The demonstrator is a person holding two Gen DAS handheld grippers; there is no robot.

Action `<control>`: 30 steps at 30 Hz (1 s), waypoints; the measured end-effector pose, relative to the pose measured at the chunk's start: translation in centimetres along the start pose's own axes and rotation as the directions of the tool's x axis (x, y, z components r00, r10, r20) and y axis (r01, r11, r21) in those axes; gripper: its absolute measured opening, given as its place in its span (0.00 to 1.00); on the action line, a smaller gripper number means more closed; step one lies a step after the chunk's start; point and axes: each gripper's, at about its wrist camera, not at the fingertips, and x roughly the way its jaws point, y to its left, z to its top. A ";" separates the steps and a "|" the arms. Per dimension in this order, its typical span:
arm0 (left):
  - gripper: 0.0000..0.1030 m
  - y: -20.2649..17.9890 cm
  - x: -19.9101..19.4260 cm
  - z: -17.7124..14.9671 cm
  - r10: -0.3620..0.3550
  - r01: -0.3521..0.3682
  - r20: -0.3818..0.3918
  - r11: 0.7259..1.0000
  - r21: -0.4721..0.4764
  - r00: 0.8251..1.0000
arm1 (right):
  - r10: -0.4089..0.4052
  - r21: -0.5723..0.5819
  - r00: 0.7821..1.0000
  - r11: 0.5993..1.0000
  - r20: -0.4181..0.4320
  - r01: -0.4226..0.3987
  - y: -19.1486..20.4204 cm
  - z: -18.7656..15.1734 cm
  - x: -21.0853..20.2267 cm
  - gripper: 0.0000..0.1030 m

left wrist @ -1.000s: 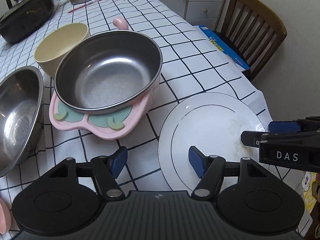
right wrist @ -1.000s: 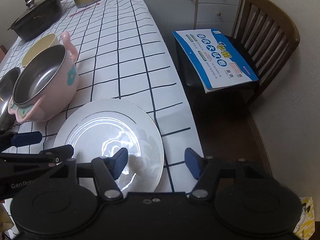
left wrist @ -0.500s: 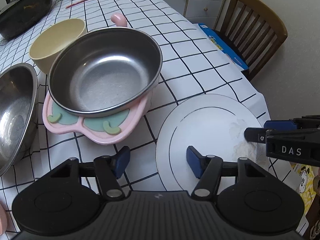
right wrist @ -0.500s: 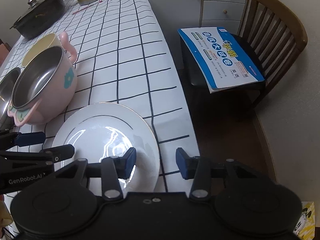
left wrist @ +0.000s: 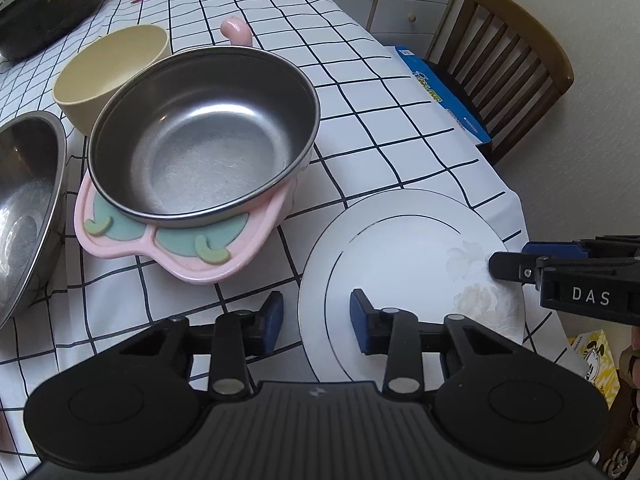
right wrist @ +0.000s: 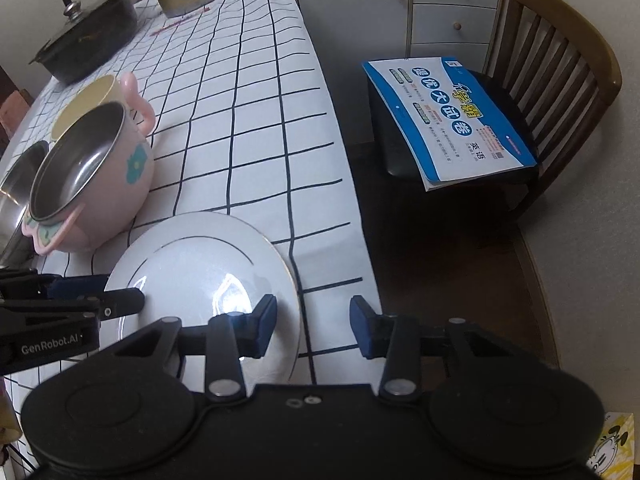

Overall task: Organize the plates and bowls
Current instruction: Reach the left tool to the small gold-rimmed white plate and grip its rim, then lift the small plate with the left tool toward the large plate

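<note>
Mostly checked tablecloth [right wrist: 248, 128]; wooden chair [right wrist: 560, 92] beside

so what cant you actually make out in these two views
- White plate: near rim hidden by the left gripper in the left wrist view.
- Steel bowl: cut off by the left edge, left wrist view.
- Cream bowl: mostly hidden behind the pink pot, right wrist view.
- Right gripper: whether a finger touches the plate is unclear.
- Black pot: contents too dark to tell.
</note>
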 end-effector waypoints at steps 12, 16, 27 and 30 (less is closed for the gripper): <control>0.23 0.7 -0.1 -0.3 -0.041 0.041 -0.002 0.998 -0.036 0.999 | 0.100 -0.017 0.995 0.995 -0.022 -0.101 -1.0 -0.4 -0.1 0.43; 0.23 0.8 -0.2 -0.6 -0.046 0.046 0.000 0.998 -0.042 0.999 | 0.121 -0.057 0.993 0.991 -0.013 -0.121 -1.0 -0.9 -0.4 0.42; 0.22 0.9 -0.4 -0.8 -0.052 0.052 -0.002 0.998 -0.046 0.999 | 0.158 -0.072 0.987 0.985 -0.009 -0.159 -0.2 -1.2 -0.3 0.23; 0.20 1.1 -0.5 -0.9 -0.056 0.056 -0.002 0.996 -0.063 0.998 | 0.165 -0.028 0.986 0.986 -0.009 -0.165 -0.8 -1.0 -0.2 0.14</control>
